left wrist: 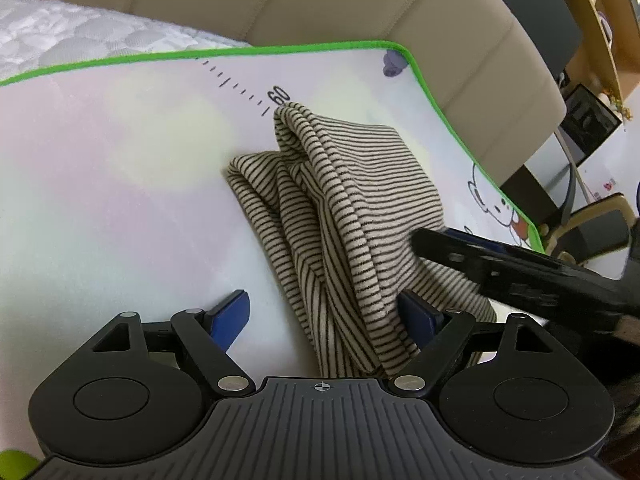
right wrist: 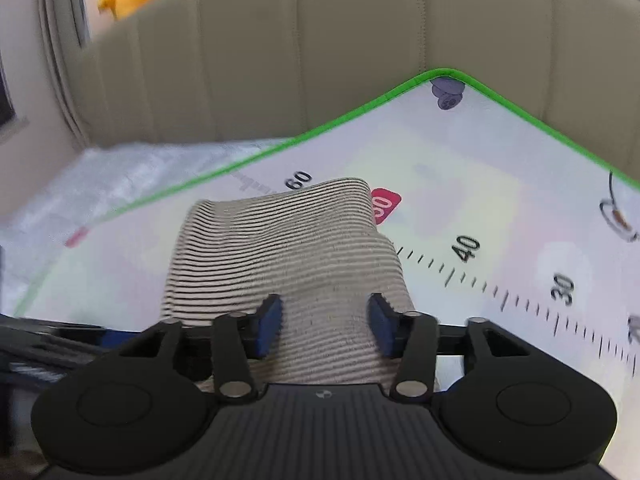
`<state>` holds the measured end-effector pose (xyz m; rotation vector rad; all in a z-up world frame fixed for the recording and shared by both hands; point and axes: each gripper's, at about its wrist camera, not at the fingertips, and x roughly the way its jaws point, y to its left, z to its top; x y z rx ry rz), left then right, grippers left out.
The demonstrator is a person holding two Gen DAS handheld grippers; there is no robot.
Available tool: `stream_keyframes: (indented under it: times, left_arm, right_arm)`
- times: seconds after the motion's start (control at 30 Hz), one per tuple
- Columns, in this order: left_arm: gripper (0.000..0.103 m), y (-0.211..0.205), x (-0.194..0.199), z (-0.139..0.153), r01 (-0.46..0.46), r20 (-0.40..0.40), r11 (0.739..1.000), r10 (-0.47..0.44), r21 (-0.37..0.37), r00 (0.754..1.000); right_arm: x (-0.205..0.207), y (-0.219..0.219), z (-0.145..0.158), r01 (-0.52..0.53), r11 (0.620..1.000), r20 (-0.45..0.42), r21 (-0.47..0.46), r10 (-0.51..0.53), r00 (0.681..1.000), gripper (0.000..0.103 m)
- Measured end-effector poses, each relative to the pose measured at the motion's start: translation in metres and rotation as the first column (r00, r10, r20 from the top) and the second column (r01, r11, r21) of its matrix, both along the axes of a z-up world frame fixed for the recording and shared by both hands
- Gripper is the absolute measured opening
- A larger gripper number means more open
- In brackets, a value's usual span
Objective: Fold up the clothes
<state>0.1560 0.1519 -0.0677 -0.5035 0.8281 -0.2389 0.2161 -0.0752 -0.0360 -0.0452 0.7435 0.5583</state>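
left wrist view: striped garment (left wrist: 340, 216) lies bunched on the green-edged mat (left wrist: 100, 168), folds stacked unevenly, near end running in between your left gripper (left wrist: 324, 316) pads.
left tool: jaws wide apart. Right pad sits against the cloth edge, left pad on bare mat; nothing clamped.
left risk: close now and you'd likely pinch one outer layer only; lift that and the stack slides apart.
crossing tool: right gripper (left wrist: 500, 264) comes in from the right over the garment's right side, just beside your left one. Converge further and the fingers could knock or trap the same fold.
right wrist view: garment (right wrist: 280, 264) spans the gap of the right gripper (right wrist: 324, 324), far edge near the red label (right wrist: 386, 206).
right tool: jaws apart, cloth between them, pads not pressing as far as I can tell. Frame is blurred.
right risk: cloth humps up mid-span; pulling it off-axis would drag the fold crooked across the mat's ruler marks (right wrist: 500, 296).
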Motion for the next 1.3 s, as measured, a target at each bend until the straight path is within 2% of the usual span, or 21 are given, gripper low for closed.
stream_keyframes:
  times: [0.07, 0.13, 0.2, 0.27, 0.37, 0.43, 0.5, 0.57, 0.63, 0.67, 0.73, 0.8, 0.83, 0.9, 0.97, 1.3]
  left_arm:
    - [0.087, -0.004, -0.006, 0.003, -0.022, 0.013, 0.999, 0.022, 0.039, 1.000]
    - [0.091, -0.008, -0.013, 0.007, -0.058, 0.015, 0.995, 0.057, 0.083, 0.998]
    - [0.097, -0.012, -0.022, 0.010, -0.101, 0.011, 0.987, 0.100, 0.129, 0.995]
    - [0.097, -0.016, -0.029, 0.014, -0.139, 0.012, 0.977, 0.139, 0.164, 0.990]
    - [0.097, -0.027, -0.043, 0.023, -0.194, 0.039, 0.955, 0.190, 0.224, 0.981]
    - [0.096, -0.043, -0.059, 0.035, -0.226, 0.078, 0.924, 0.212, 0.309, 0.974]
    - [0.096, -0.065, -0.074, 0.048, -0.254, 0.121, 0.888, 0.224, 0.383, 0.967]
    - [0.101, -0.086, -0.092, 0.055, -0.300, 0.151, 0.867, 0.260, 0.398, 0.954]
    - [0.103, -0.108, -0.114, 0.055, -0.357, 0.177, 0.856, 0.312, 0.375, 0.933]
    - [0.103, -0.123, -0.124, 0.049, -0.375, 0.178, 0.845, 0.331, 0.380, 0.927]
    - [0.103, -0.150, -0.132, 0.031, -0.361, 0.144, 0.835, 0.331, 0.415, 0.932]
    - [0.103, -0.167, -0.129, 0.011, -0.300, 0.085, 0.837, 0.295, 0.457, 0.952]
    - [0.103, -0.172, -0.123, 0.000, -0.269, 0.046, 0.830, 0.284, 0.488, 0.958]
    - [0.103, -0.176, -0.119, -0.007, -0.267, 0.054, 0.803, 0.282, 0.532, 0.958]
    - [0.103, -0.174, -0.115, -0.007, -0.276, 0.055, 0.800, 0.293, 0.533, 0.955]
    - [0.103, -0.179, -0.118, -0.010, -0.287, 0.070, 0.795, 0.297, 0.535, 0.952]
  right_arm:
    - [-0.016, -0.025, 0.008, 0.048, 0.997, -0.021, 0.056, -0.047, 0.999, 0.089]
    - [-0.035, -0.058, 0.009, 0.084, 0.992, -0.031, 0.090, -0.082, 0.996, 0.099]
    - [-0.056, -0.088, 0.000, 0.112, 0.991, -0.022, 0.068, -0.111, 0.994, 0.103]
    - [-0.075, -0.116, -0.014, 0.143, 0.990, -0.009, 0.016, -0.143, 0.990, 0.103]
    - [-0.093, -0.150, -0.041, 0.203, 0.978, -0.038, -0.036, -0.205, 0.978, 0.103]
    - [-0.100, -0.164, -0.060, 0.212, 0.974, -0.069, -0.076, -0.217, 0.974, 0.103]
    - [-0.108, -0.163, -0.066, 0.165, 0.981, -0.012, -0.104, -0.167, 0.986, 0.103]
    - [-0.103, -0.154, -0.066, 0.143, 0.982, -0.002, -0.121, -0.144, 0.990, 0.103]
    - [-0.094, -0.144, -0.064, 0.077, 0.989, -0.003, -0.129, -0.078, 0.997, 0.103]
    - [-0.089, -0.140, -0.066, 0.052, 0.989, -0.010, -0.135, -0.054, 0.998, 0.103]
    - [-0.080, -0.132, -0.069, 0.006, 0.989, -0.024, -0.147, -0.009, 1.000, 0.103]
    - [-0.074, -0.131, -0.071, -0.011, 0.990, -0.010, -0.143, 0.010, 1.000, 0.103]
    - [-0.075, -0.132, -0.073, -0.020, 0.990, 0.005, -0.137, 0.021, 1.000, 0.103]
    - [-0.080, -0.134, -0.077, -0.025, 0.994, 0.060, -0.110, 0.032, 0.998, 0.103]
    - [-0.087, -0.135, -0.082, -0.020, 0.996, 0.113, -0.089, 0.030, 0.993, 0.103]
    - [-0.091, -0.138, -0.077, -0.018, 0.997, 0.095, -0.081, 0.026, 0.995, 0.103]
